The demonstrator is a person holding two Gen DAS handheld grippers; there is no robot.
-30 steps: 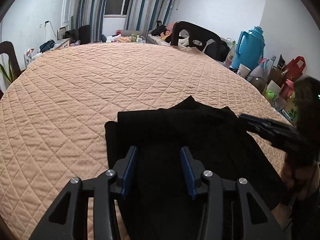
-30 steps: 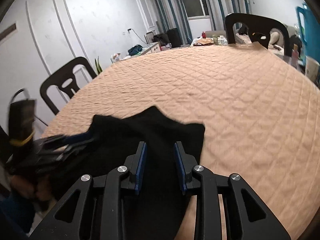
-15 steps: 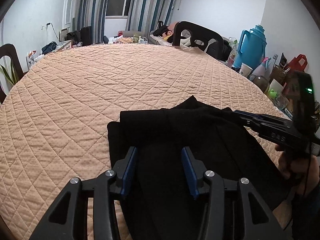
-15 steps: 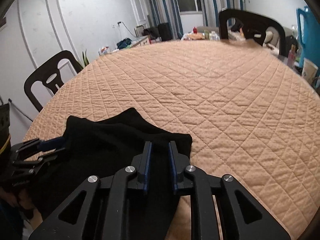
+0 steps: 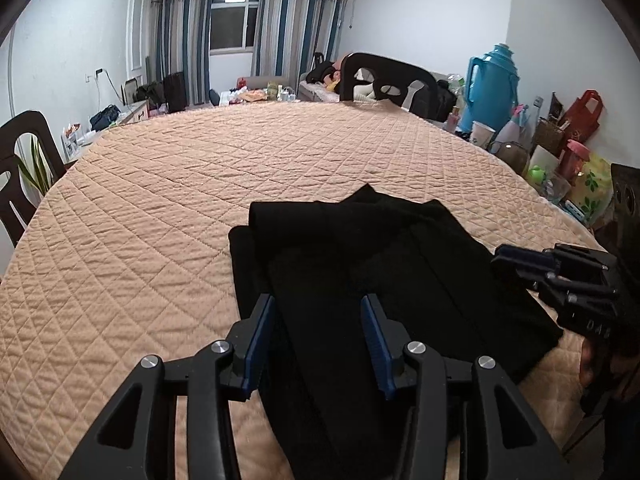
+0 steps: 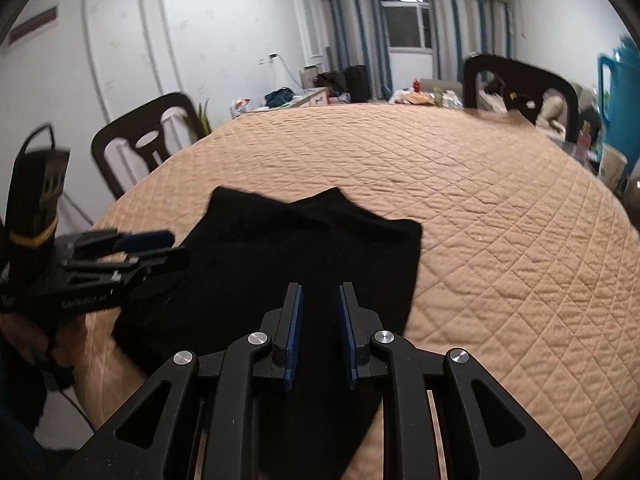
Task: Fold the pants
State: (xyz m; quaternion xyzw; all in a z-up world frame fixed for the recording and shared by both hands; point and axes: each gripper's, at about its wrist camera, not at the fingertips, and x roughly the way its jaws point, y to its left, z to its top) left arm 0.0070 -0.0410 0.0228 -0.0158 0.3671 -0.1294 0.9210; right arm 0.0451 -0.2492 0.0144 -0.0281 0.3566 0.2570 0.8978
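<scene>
The black pants (image 5: 360, 264) lie folded in layers on the peach quilted table cover (image 5: 200, 184), near its front edge. My left gripper (image 5: 316, 340) is open and empty just above the near end of the pants. My right gripper (image 6: 318, 332) is open with a narrow gap, empty, above the pants (image 6: 304, 248) on their right side. The right gripper also shows in the left wrist view (image 5: 516, 260) at the pants' right edge. The left gripper shows in the right wrist view (image 6: 160, 244) at their left edge.
Dark chairs stand around the table (image 5: 384, 84) (image 6: 144, 140) (image 5: 20, 160). A blue thermos (image 5: 492, 88), cups and bags crowd a shelf to the right of the table. The quilted cover stretches far beyond the pants.
My right gripper has drawn back toward the near right edge of the pants and its fingers opened a little from half a second ago. My left gripper stays open, nearly still.
</scene>
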